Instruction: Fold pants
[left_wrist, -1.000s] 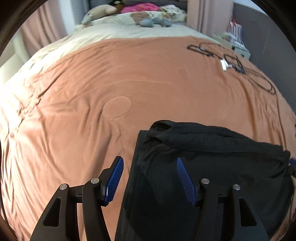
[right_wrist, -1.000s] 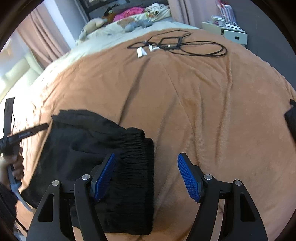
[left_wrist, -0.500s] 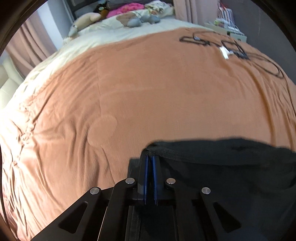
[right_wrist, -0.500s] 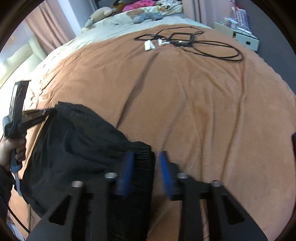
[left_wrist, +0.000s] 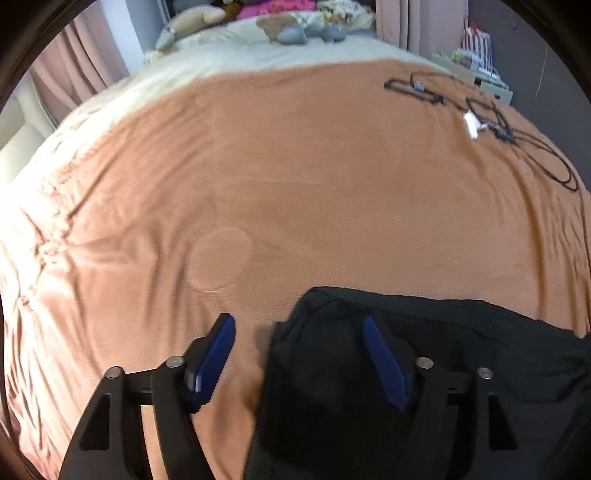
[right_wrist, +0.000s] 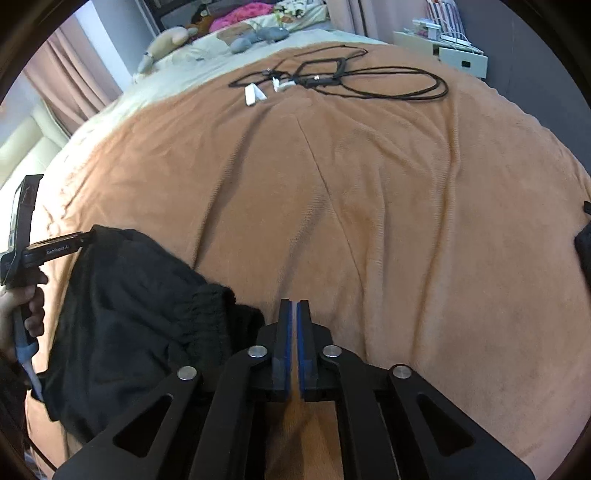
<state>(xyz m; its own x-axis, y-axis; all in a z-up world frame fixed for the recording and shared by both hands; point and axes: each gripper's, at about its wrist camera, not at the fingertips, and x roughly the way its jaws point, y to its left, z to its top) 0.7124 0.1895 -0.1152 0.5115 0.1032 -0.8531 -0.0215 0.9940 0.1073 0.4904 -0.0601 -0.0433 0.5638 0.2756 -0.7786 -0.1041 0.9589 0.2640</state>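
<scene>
Rust-orange fleece blanket (left_wrist: 295, 177) fills both views. Black fabric pants (left_wrist: 424, 369), bunched, lie at lower right of the left wrist view and lower left of the right wrist view. Left gripper (left_wrist: 299, 354): jaws wide, nothing clamped, right blue pad over the pants edge. Right gripper (right_wrist: 294, 339): blue pads nearly together, nothing visible between them, just right of the pants. Black looped cables (right_wrist: 369, 81) at upper centre. "GenRobot.AI" reads on the left gripper's body at far left.
</scene>
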